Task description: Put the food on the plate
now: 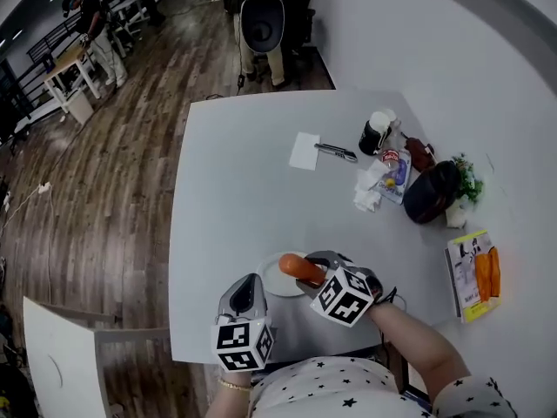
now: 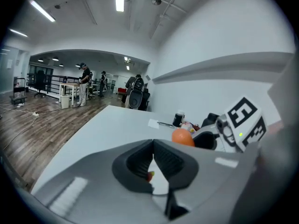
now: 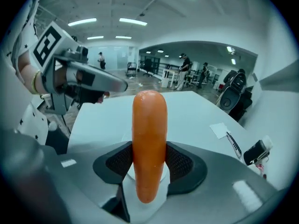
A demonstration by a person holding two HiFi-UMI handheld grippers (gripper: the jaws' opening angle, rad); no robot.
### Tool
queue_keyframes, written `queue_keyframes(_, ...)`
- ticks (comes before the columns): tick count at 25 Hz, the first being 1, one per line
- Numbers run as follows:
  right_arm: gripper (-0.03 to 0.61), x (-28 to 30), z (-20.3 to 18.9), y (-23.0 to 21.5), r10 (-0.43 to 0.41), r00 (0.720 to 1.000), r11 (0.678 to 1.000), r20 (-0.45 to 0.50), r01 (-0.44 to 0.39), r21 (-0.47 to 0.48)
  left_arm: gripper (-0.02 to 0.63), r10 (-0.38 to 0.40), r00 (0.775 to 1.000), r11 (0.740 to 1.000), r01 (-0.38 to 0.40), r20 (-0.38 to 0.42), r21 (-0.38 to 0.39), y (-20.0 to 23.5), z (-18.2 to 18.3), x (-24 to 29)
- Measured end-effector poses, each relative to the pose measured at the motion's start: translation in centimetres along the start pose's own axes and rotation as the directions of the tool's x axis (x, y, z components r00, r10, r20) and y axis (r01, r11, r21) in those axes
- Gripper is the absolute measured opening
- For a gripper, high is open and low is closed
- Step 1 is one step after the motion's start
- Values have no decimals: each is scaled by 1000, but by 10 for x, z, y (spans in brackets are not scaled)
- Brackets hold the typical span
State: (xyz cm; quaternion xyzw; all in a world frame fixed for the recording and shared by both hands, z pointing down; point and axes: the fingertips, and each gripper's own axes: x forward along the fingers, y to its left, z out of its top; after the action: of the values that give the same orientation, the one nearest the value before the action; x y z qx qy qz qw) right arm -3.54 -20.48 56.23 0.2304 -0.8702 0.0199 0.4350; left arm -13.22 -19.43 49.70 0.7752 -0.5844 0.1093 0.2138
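My right gripper (image 1: 315, 273) is shut on a smooth orange carrot (image 1: 300, 269), which sticks out past the jaws over a small white plate (image 1: 269, 287) near the table's front edge. In the right gripper view the carrot (image 3: 149, 139) stands upright between the ribbed pads (image 3: 180, 162), with the plate (image 3: 124, 136) showing behind it. My left gripper (image 1: 248, 293) hovers just left of the plate with its jaws closed and nothing between them. In the left gripper view its tips (image 2: 153, 143) meet, and the carrot (image 2: 183, 137) and the right gripper (image 2: 208, 138) lie ahead on the right.
On the far half of the grey table (image 1: 235, 198) lie a white paper slip (image 1: 305, 151), a utility knife (image 1: 336, 152), a black-and-white cup (image 1: 377, 132), wrappers (image 1: 383, 181), a black bag (image 1: 431, 192) and a yellow pack of carrots (image 1: 474, 274). People stand far off at desks.
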Motion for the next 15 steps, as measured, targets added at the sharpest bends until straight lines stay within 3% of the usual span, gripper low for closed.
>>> queue_keyframes(2, 215, 18, -11, 2, 53, 992, 997, -114, -59, -53, 8, -17, 1000, 1000, 17, -12, 5, 2, -2, 6)
queue_keyframes(6, 215, 52, -26, 12, 116, 947, 972, -300, -170, -160, 8, -37, 999, 999, 38, -30, 9, 7, -6, 13)
queue_keyframes(15, 215, 93, -38, 23, 106, 862, 903, -496, -292, -314, 8, -41, 998, 999, 41, -41, -13, 19, -13, 10)
